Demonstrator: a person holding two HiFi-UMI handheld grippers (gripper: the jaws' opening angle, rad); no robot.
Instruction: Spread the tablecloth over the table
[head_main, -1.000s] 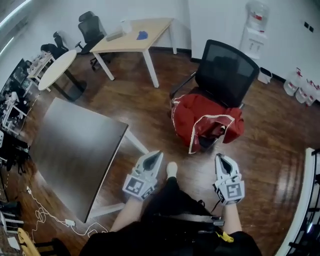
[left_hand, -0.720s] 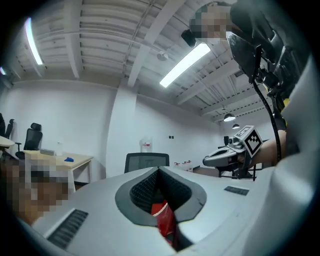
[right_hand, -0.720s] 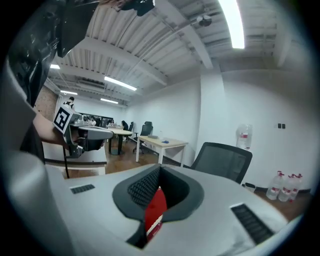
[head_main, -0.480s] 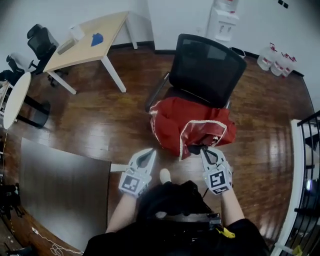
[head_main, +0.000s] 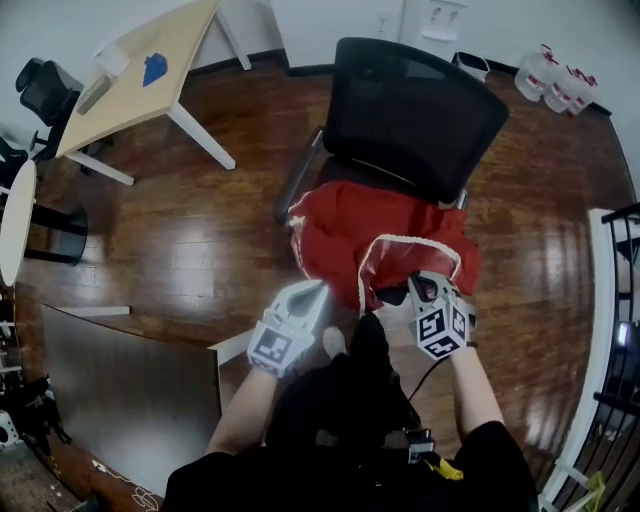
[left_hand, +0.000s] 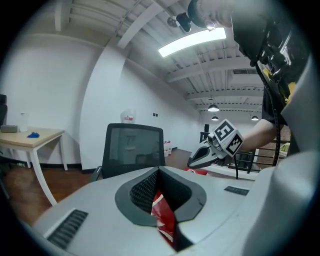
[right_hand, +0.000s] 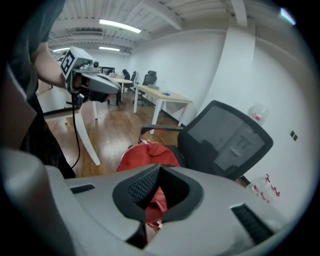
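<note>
Tablecloth heaped on chair: judged soft, light; grip its white-trimmed hem. Left gripper and right gripper: jaws together.

A black mesh chair stands on the wooden floor.

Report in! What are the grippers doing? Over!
Left gripper and right gripper both shut, empty. Red tablecloth heaped on chair, not yet on table. Nothing blocking the grippers.
</note>
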